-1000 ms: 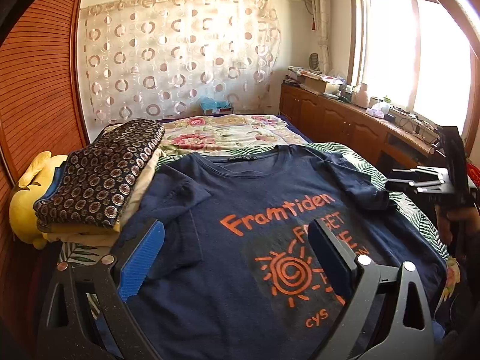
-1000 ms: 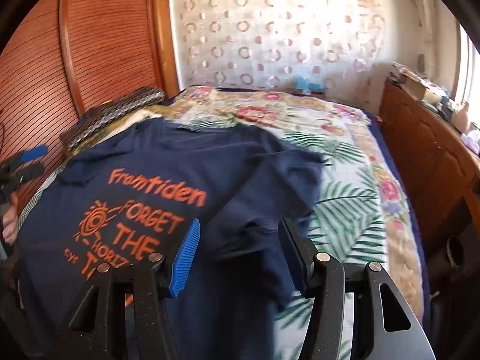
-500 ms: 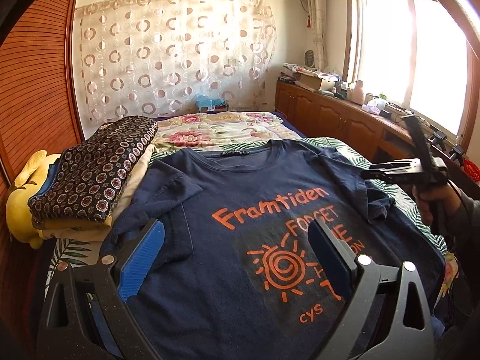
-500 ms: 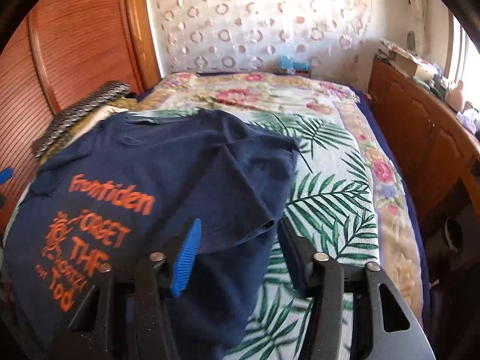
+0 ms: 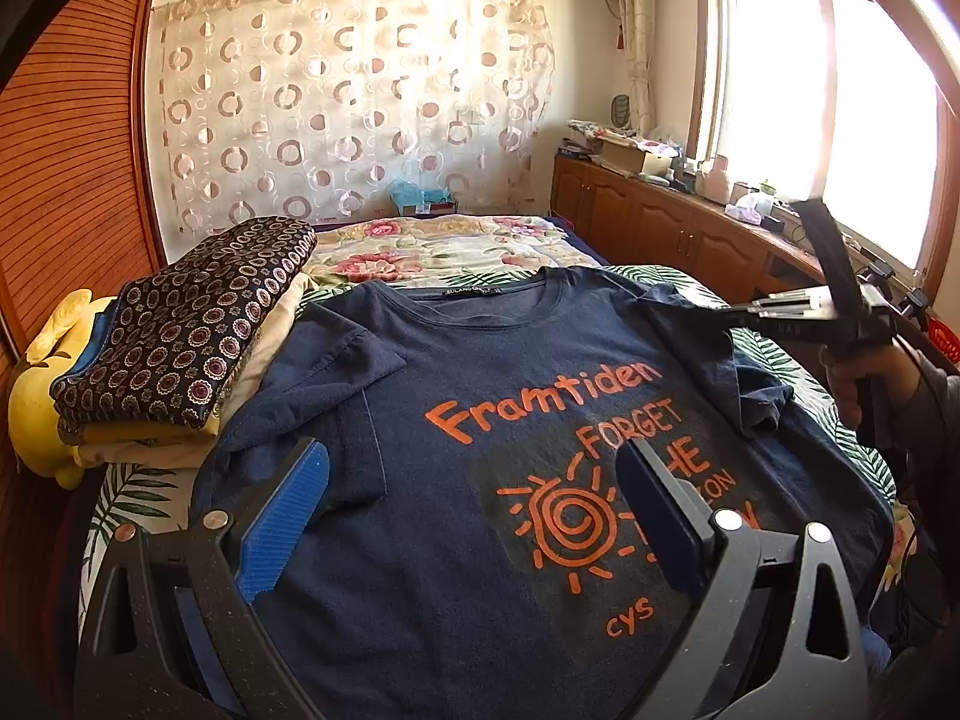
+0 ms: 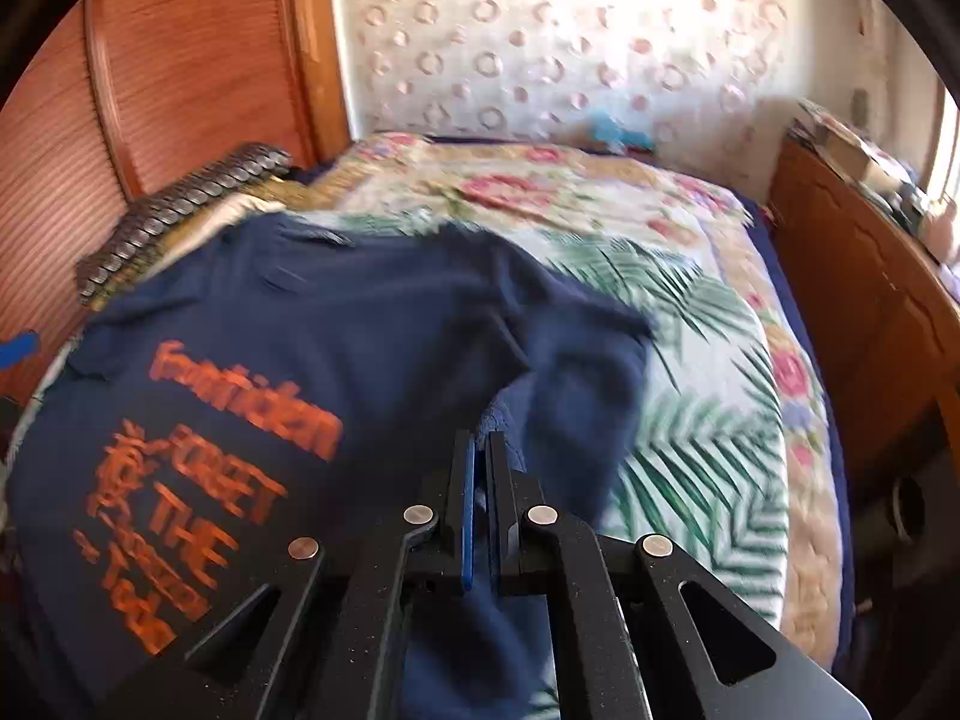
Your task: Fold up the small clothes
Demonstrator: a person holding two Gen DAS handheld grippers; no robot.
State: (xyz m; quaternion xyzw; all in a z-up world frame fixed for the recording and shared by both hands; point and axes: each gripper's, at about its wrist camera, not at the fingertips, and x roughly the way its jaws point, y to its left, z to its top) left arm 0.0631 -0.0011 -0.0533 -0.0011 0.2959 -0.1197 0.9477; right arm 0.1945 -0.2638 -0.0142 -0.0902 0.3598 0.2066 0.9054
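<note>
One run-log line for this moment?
right gripper: shut on T-shirt sleeve | left gripper: open above shirt | shirt flat on bed

- left gripper (image 5: 474, 516): black speckled frame, ribbed blue pads (image 5: 282, 525), silver round screws just behind them.
- right gripper (image 6: 479, 450): matching black frame, blue pad, four silver screws behind.
- Bare hand (image 5: 867, 384) on its handle, grey sleeve (image 5: 942, 414), dark cable below.
</note>
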